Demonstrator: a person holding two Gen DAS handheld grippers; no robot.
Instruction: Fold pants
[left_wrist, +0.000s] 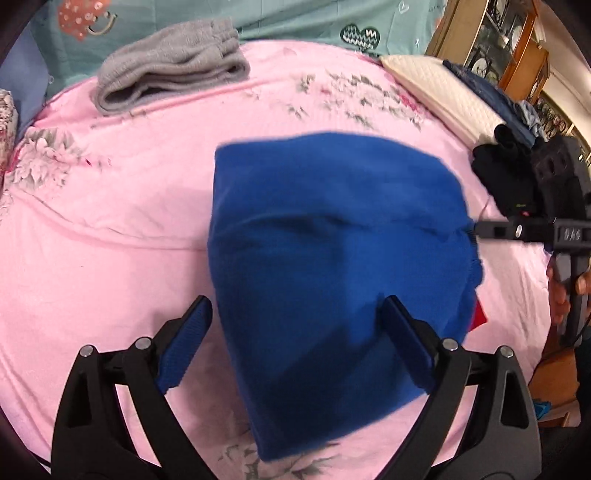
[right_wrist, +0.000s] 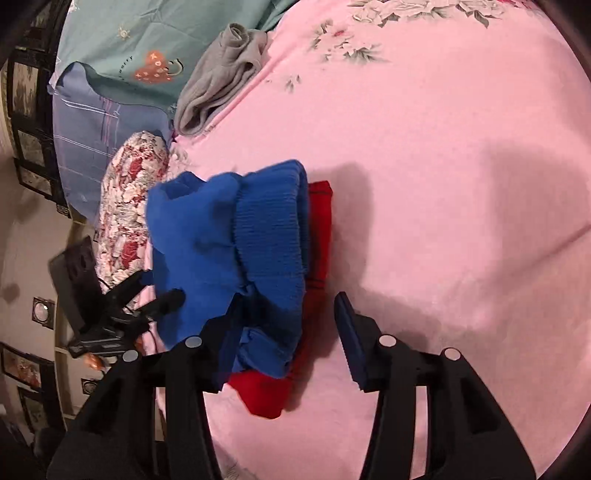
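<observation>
Folded blue pants (left_wrist: 332, 266) lie on the pink bedsheet (left_wrist: 110, 206). My left gripper (left_wrist: 297, 332) hangs over their near end, jaws wide open; one finger is above the cloth and the other is beside it over the sheet. In the right wrist view the blue pants (right_wrist: 229, 236) show a ribbed waistband and rest partly on a red garment (right_wrist: 321, 221). My right gripper (right_wrist: 291, 336) is open at their edge, pads not pressing, with blue and red cloth under the gap. In the left wrist view the right gripper (left_wrist: 491, 230) reaches the pants' right edge. The left gripper (right_wrist: 159, 291) appears at their far side.
Folded grey pants (left_wrist: 170, 74) sit at the back of the bed. A cream pillow (left_wrist: 436, 88) and dark clothes (left_wrist: 506, 173) lie at the right, near a wooden cabinet (left_wrist: 517, 44). A floral pillow (right_wrist: 129, 206) lies beside the bed's edge.
</observation>
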